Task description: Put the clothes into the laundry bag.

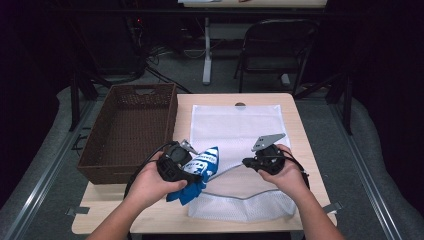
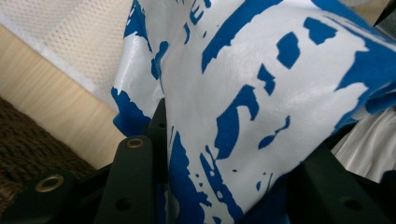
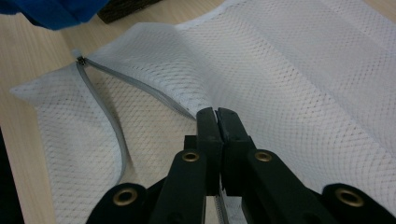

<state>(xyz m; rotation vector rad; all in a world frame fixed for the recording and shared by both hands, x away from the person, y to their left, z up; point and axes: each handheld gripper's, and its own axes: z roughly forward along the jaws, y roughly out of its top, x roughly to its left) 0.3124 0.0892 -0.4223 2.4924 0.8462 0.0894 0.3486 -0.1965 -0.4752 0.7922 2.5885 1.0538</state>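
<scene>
A white mesh laundry bag (image 1: 235, 125) lies flat on the wooden table (image 1: 150, 215), its grey zipper (image 3: 109, 116) undone along the near edge. My right gripper (image 1: 246, 161) is shut on the upper edge of that opening (image 3: 217, 112) and holds it lifted, so the bag's mouth gapes. My left gripper (image 1: 194, 169) is shut on a blue and white printed cloth (image 1: 205, 162), bunched just left of the bag's opening. In the left gripper view the cloth (image 2: 233, 70) sits between the jaws and hangs over them, with the mesh (image 2: 70, 32) behind it.
A brown woven basket (image 1: 125, 130) stands against the table's left side, its inside bare. Bare wood shows at the table's near left. A folding chair (image 1: 275, 45) and a desk leg stand beyond the far edge.
</scene>
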